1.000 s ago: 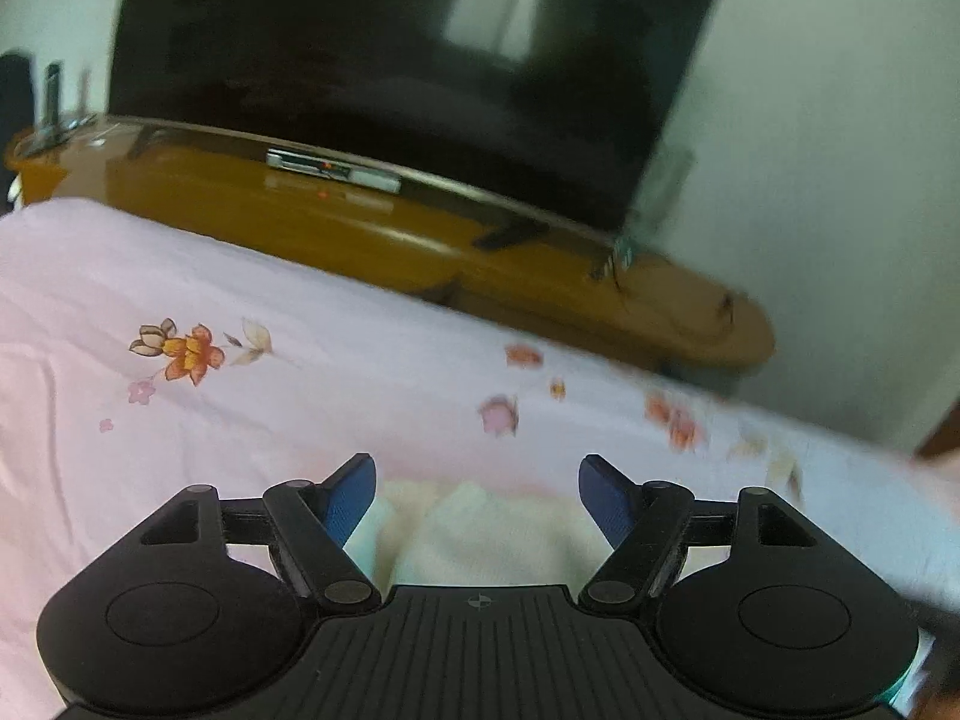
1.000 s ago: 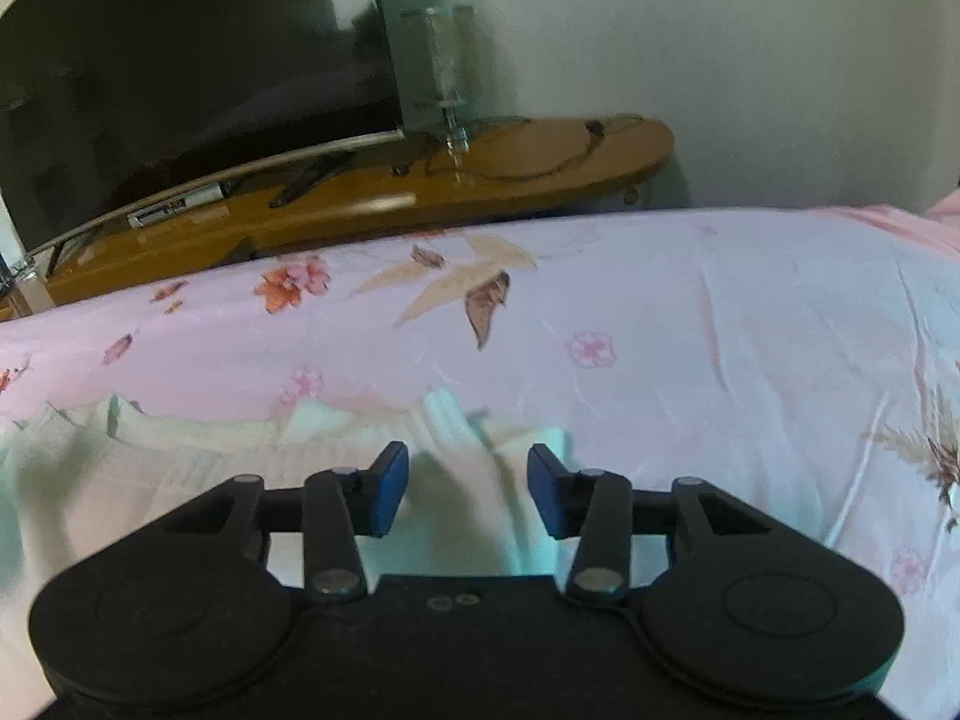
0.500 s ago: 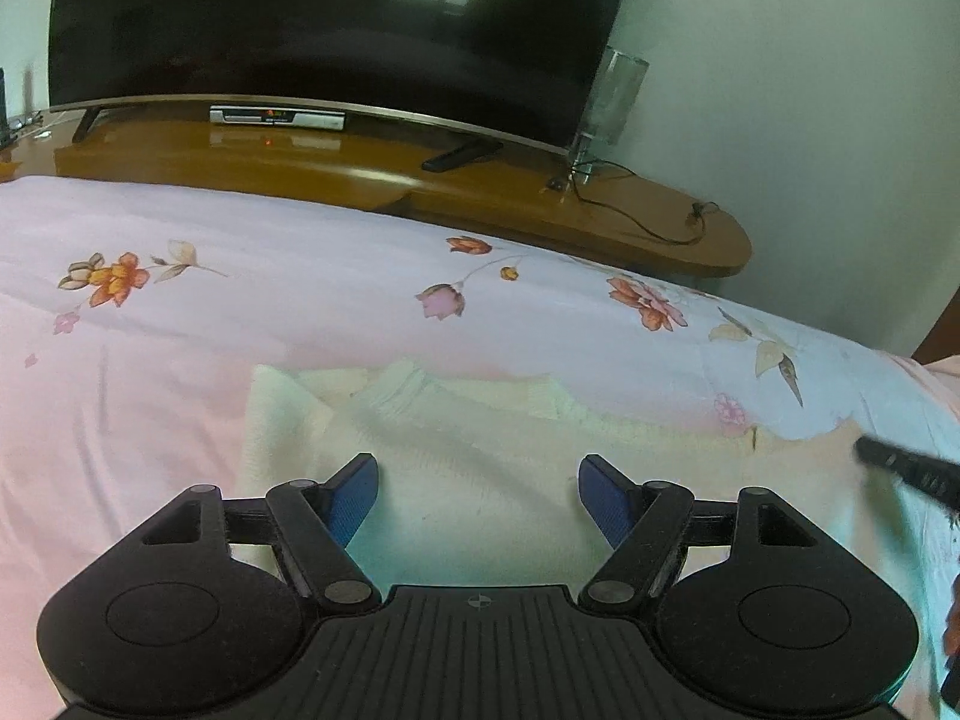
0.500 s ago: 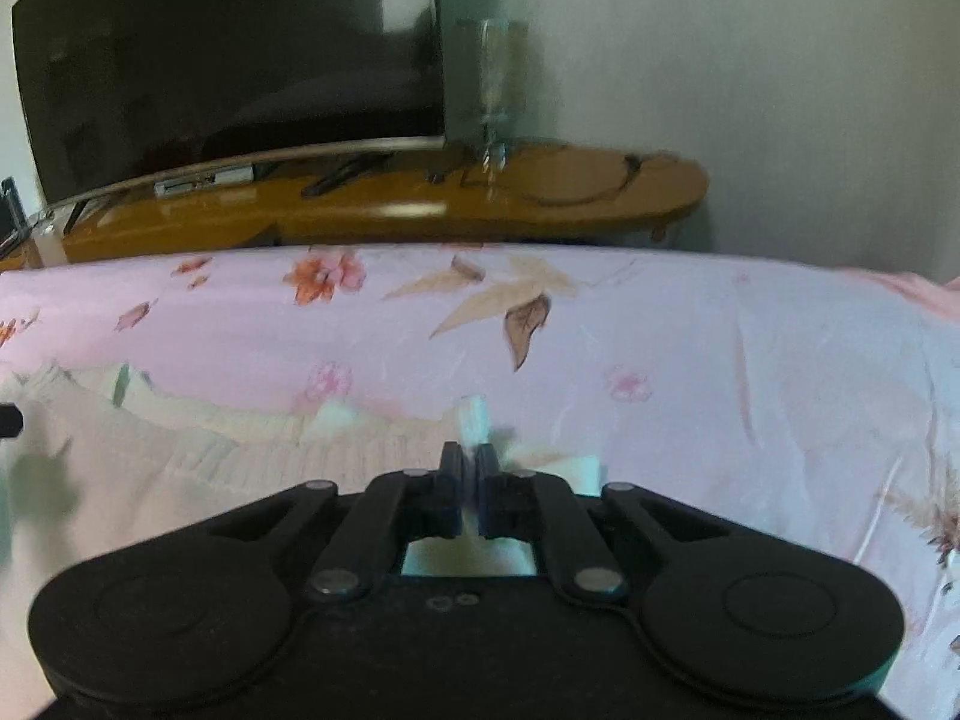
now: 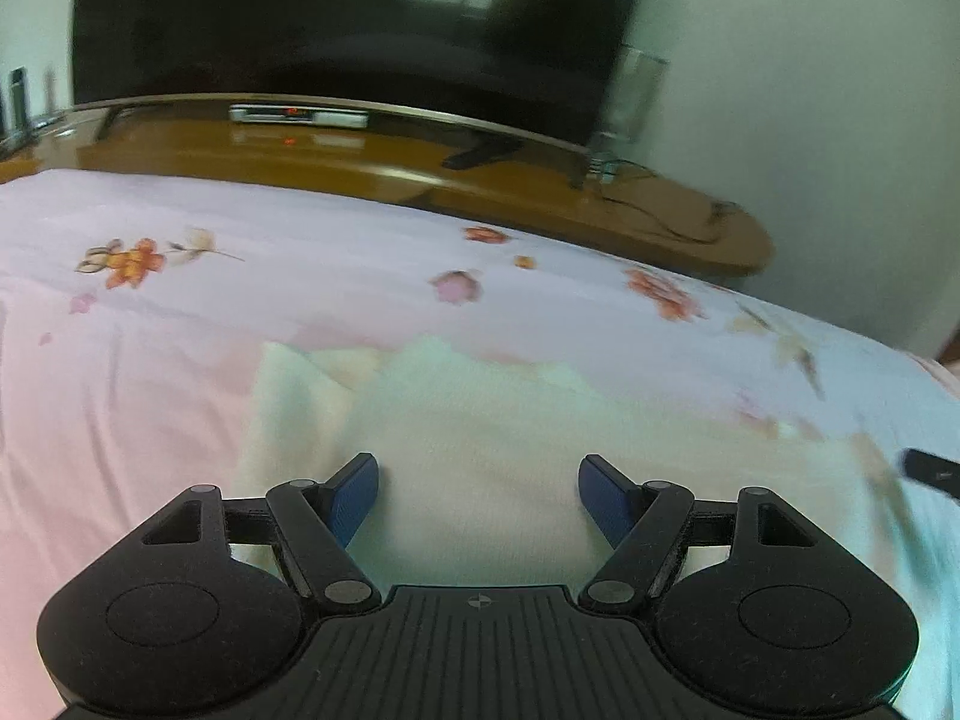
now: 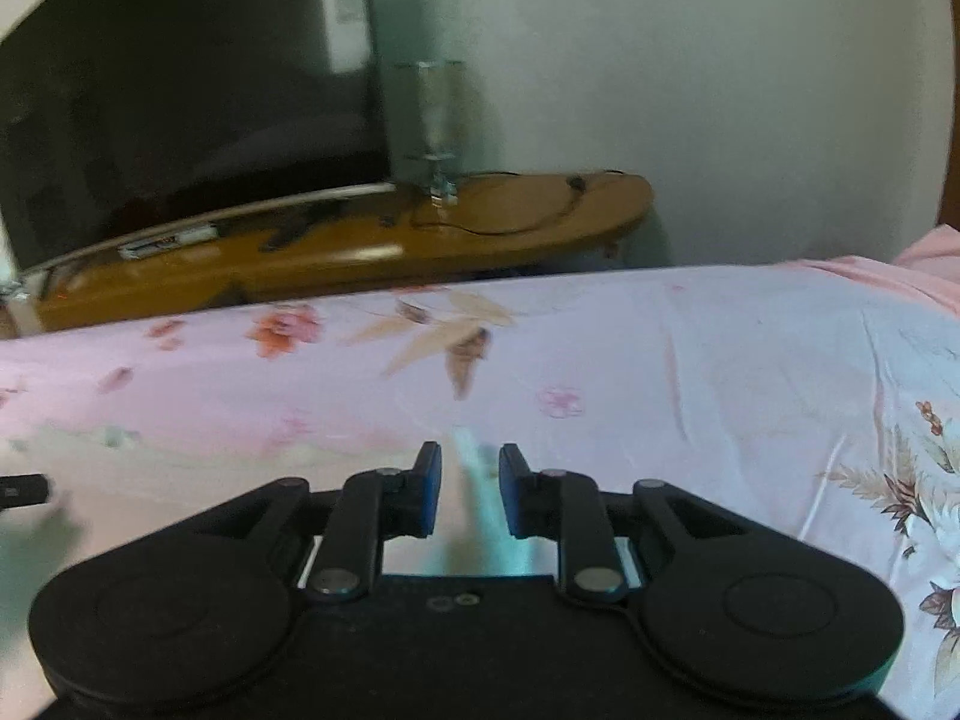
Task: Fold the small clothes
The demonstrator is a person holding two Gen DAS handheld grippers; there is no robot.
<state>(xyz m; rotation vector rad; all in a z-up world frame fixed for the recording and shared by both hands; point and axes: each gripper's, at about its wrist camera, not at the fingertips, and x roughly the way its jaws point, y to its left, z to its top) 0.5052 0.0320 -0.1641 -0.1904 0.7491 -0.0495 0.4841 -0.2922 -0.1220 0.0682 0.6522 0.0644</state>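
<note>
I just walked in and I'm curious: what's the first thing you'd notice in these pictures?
First the pink flowered bedsheet that fills the middle, with a pale cream garment lying flat on it just ahead of the black left gripper, whose jaws stand wide apart. Behind the bed a big dark television sits on a shiny wooden stand, with a clear glass beside it.

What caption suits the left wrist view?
Open left gripper poised over a cream garment on a floral bedsheet.

Both grippers, left (image 5: pixel 479 498) and right (image 6: pixel 470 492), are matte black with blue pads (image 5: pixel 354 498), silver pivot screws behind the jaws, ribbed housing
</note>
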